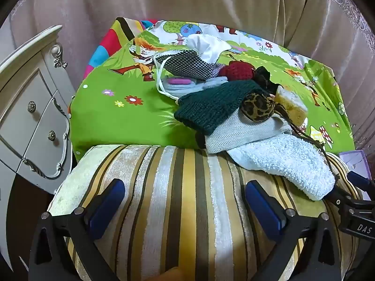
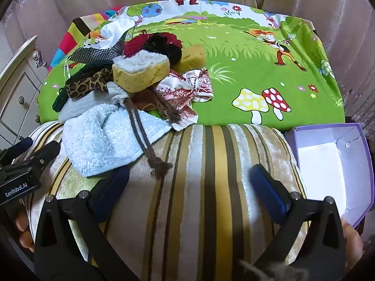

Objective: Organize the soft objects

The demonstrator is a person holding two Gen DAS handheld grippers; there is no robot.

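A heap of soft things lies on a green cartoon-print sheet (image 1: 121, 117). It holds a light blue towel (image 1: 288, 164) (image 2: 103, 140), a grey herringbone pouch (image 1: 241, 133), a dark green knit (image 1: 211, 107), a leopard-print piece (image 1: 256, 107), a yellow sponge (image 2: 140, 71), a red knit ball (image 1: 236, 70) and a checked bag (image 1: 187, 66). My left gripper (image 1: 185, 201) is open and empty above the striped cushion (image 1: 182, 199), left of the towel. My right gripper (image 2: 189, 187) is open and empty; its left finger lies by the towel's lower edge.
An open purple box (image 2: 332, 164) with a white inside stands at the right of the cushion. A cream cabinet with drawers (image 1: 30, 117) stands at the left. Curtains (image 1: 187, 0) hang behind. A red-patterned cloth (image 2: 185, 89) lies right of the heap.
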